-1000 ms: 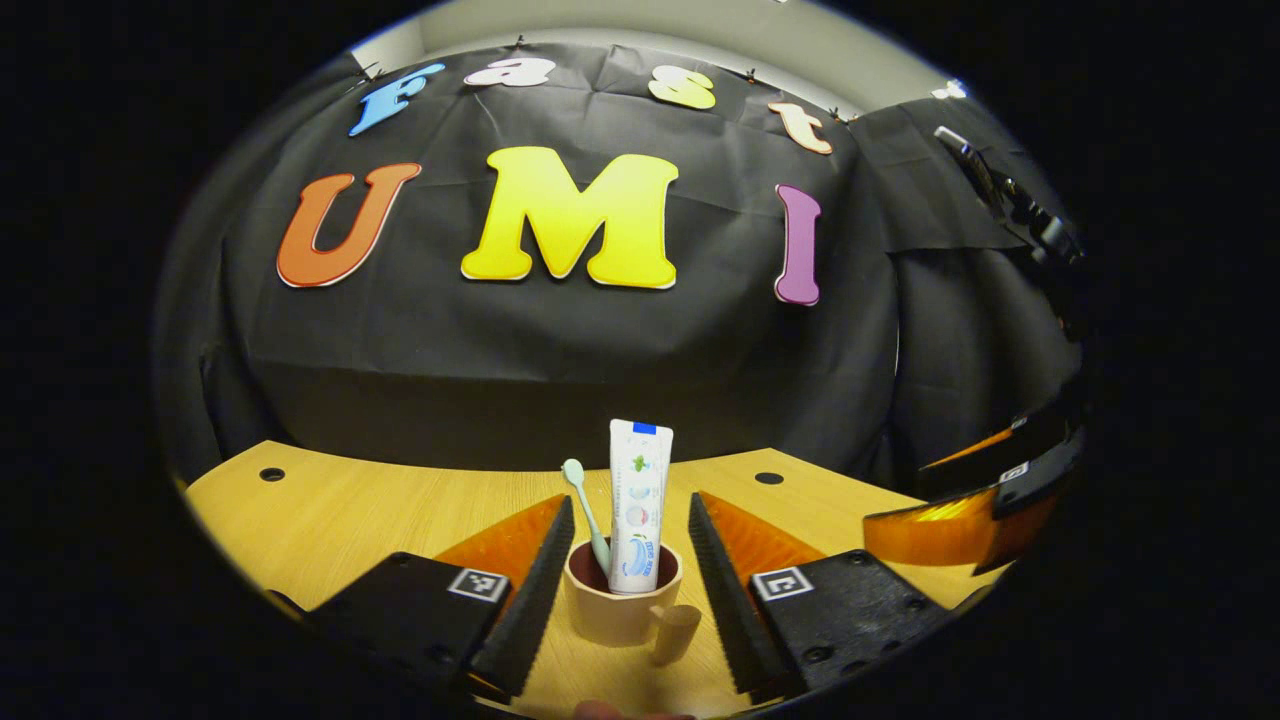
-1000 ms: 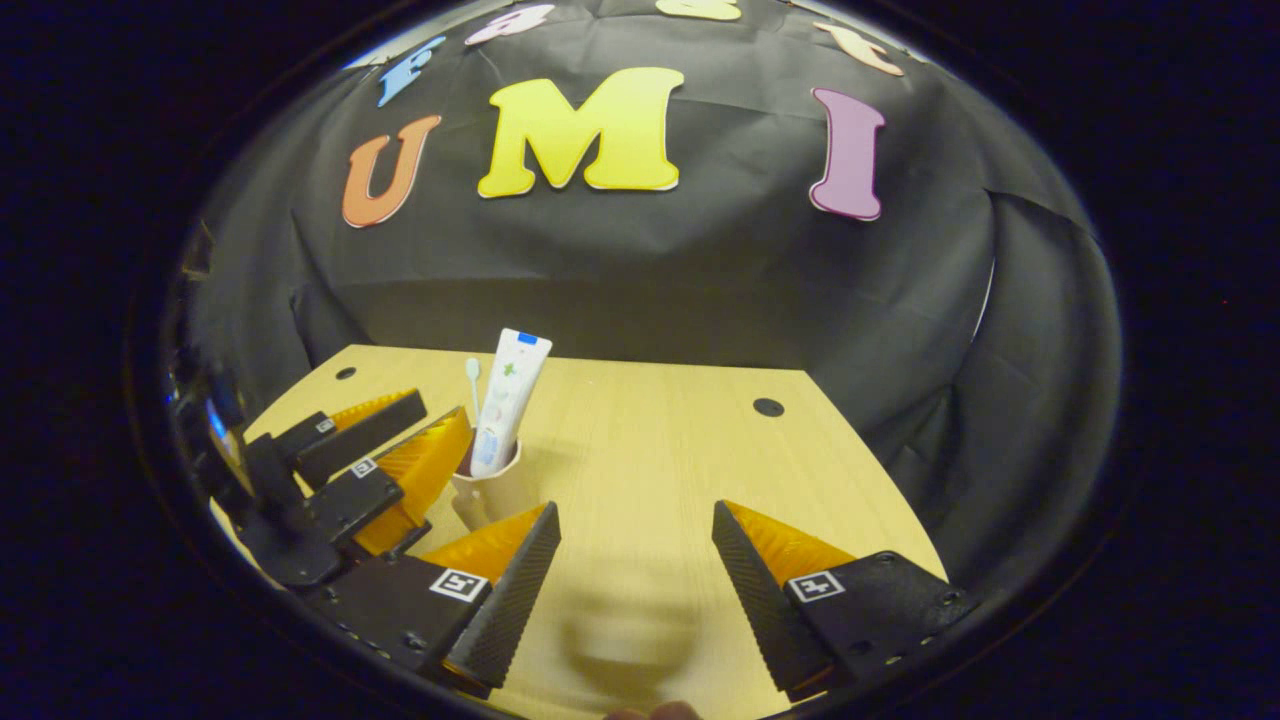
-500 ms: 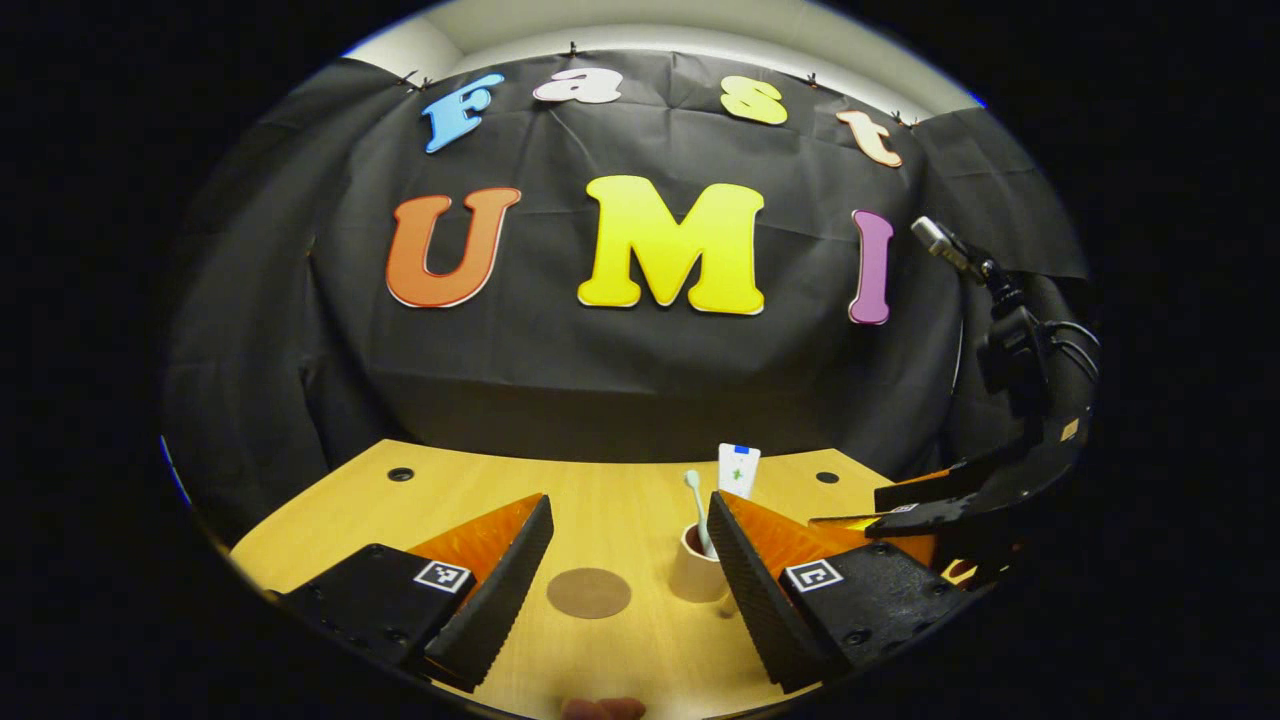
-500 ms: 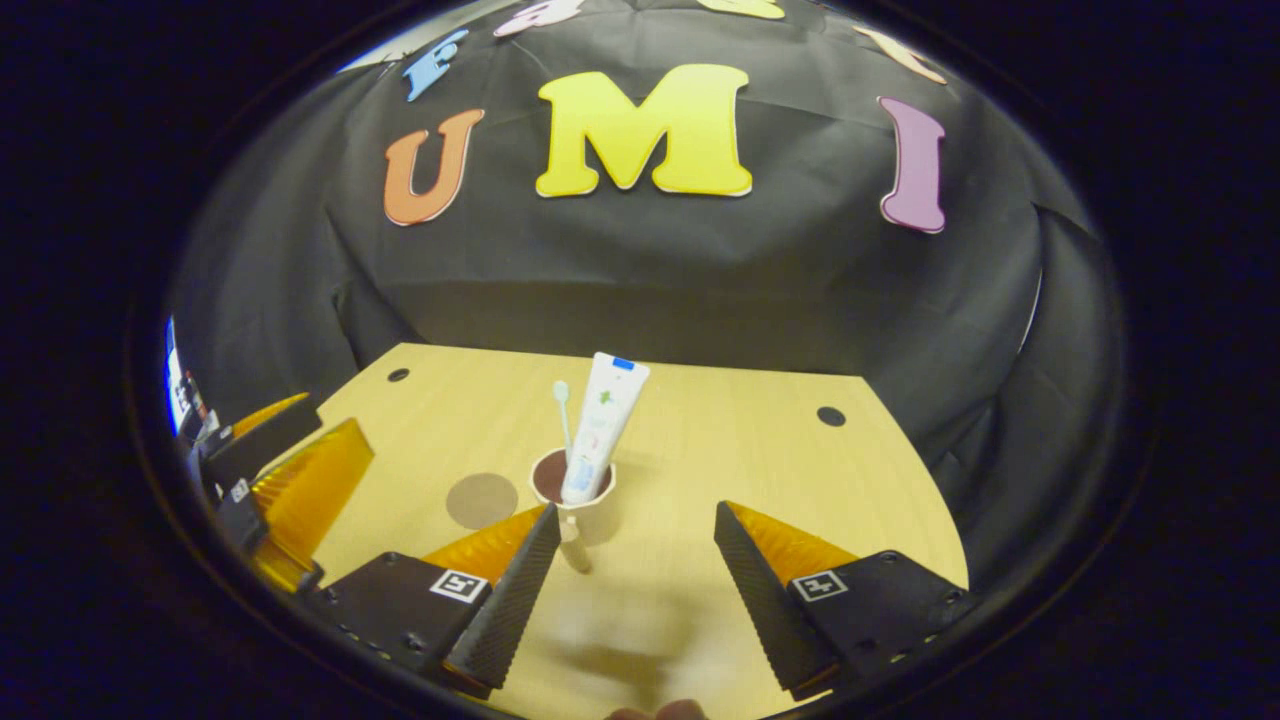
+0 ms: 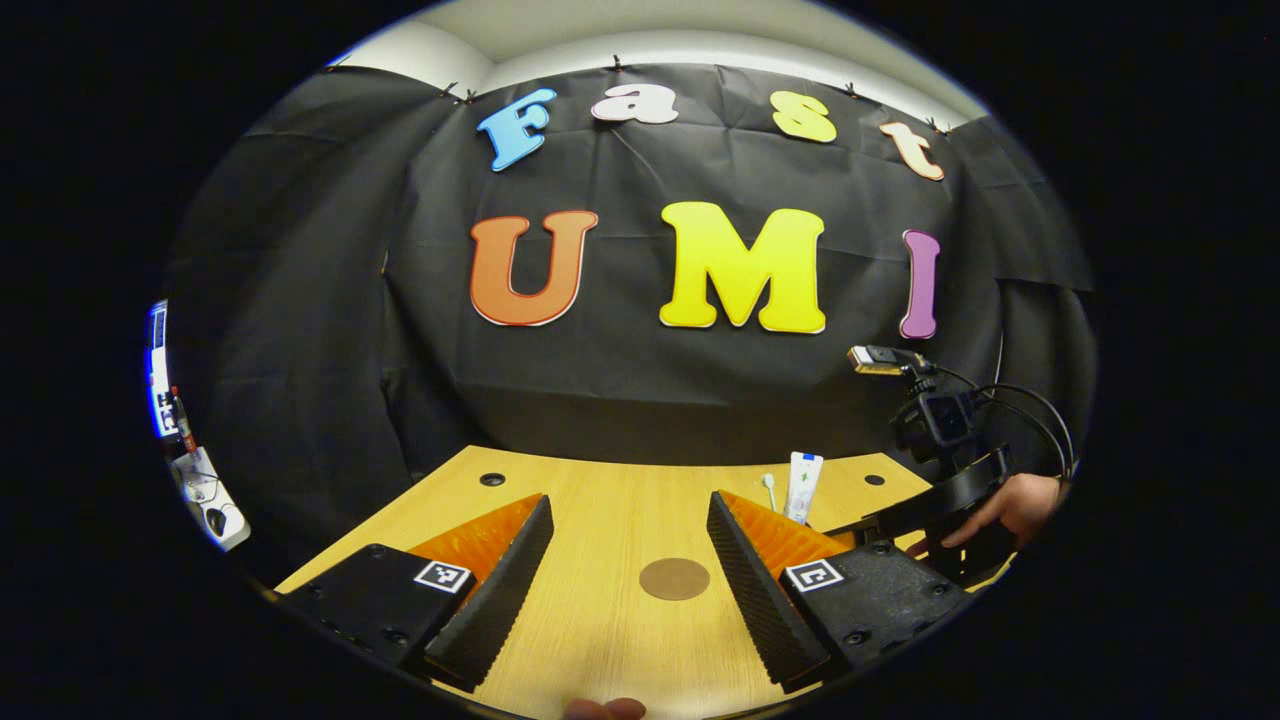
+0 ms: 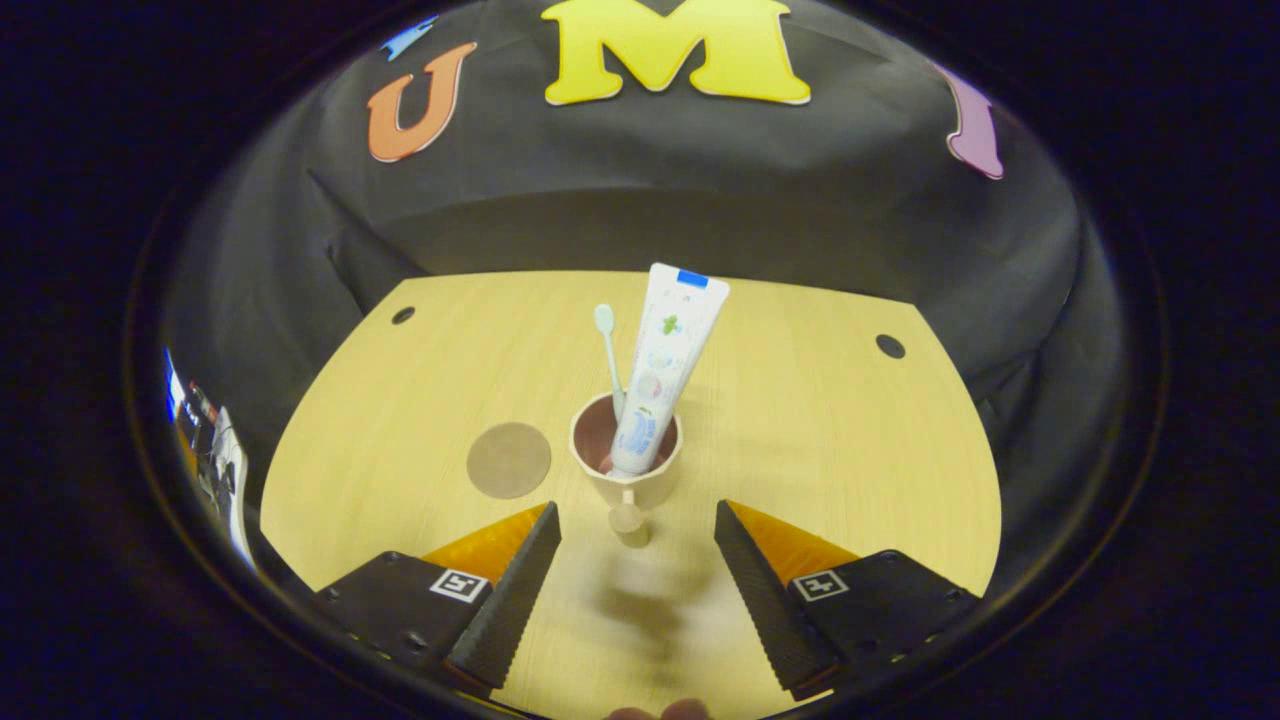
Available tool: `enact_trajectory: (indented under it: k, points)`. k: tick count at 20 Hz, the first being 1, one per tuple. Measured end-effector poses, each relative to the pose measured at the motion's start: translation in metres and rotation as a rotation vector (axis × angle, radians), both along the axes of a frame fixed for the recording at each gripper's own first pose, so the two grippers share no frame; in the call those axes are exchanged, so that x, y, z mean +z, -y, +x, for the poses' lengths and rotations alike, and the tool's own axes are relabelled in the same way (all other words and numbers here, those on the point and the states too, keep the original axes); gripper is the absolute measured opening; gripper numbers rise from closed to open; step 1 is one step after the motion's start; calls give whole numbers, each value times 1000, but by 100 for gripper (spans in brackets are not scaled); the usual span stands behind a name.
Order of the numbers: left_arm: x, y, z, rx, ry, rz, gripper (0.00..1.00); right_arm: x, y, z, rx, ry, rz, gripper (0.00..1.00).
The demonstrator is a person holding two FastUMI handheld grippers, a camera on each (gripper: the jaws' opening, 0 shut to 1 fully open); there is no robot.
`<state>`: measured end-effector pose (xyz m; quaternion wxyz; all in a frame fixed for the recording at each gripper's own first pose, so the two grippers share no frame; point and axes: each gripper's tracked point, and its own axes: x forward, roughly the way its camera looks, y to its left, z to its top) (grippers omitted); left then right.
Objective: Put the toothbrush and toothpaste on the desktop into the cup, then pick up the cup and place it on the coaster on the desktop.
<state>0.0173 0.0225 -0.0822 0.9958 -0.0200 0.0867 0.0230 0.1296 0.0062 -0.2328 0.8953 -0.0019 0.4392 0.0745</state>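
Observation:
A beige cup (image 6: pixel 628 470) with a handle stands upright on the wooden desktop (image 6: pixel 800 420). A white toothpaste tube (image 6: pixel 662 365) and a pale green toothbrush (image 6: pixel 609 352) lean inside it. The round brown coaster (image 6: pixel 509 459) lies flat just left of the cup. My right gripper (image 6: pixel 635 570) is open, hovering close in front of the cup's handle with nothing between its fingers. In the left gripper view, my left gripper (image 5: pixel 630 560) is open above the desk, with the coaster (image 5: pixel 674 578) ahead of it. The toothpaste (image 5: pixel 802 486) and toothbrush (image 5: pixel 769 490) tops rise behind its right finger.
The right gripper's body (image 5: pixel 945 470), with cables and a hand (image 5: pixel 1005 505) on it, appears at the right of the left gripper view. Two small round holes (image 6: pixel 889 346) sit near the desk's far corners. Black cloth closes off the back.
My left gripper has drawn back and swung left, away from the cup, so the coaster now lies ahead of it. My right gripper has moved in until the cup is centred before its fingers.

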Motion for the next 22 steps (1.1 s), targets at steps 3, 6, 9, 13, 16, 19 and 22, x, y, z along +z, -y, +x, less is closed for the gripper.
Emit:
enact_trajectory:
  k: [3, 6, 9, 13, 16, 19, 22]
  points:
    - [9, -26, -5, 65, -1, -6, 98, -25, -2, 7, 9, -133, -34, 94]
    - [13, -53, -9, 122, -6, 14, 98, -49, -6, 14, -3, -235, -37, 94]
    - [13, -75, -10, 162, -17, 43, 98, -64, -7, 21, -15, -291, -56, 94]
    - [10, -81, -10, 165, -35, 23, 98, -76, -9, 32, -7, -323, -90, 93]
    - [11, -79, -7, 158, -40, 25, 98, -83, -13, 33, 6, -356, -98, 78]
    - [6, -81, -3, 164, -55, 19, 98, -91, -17, 34, 11, -380, -104, 67]
    - [0, -84, -5, 177, -78, 0, 98, -92, -17, 34, 4, -400, -105, 60]
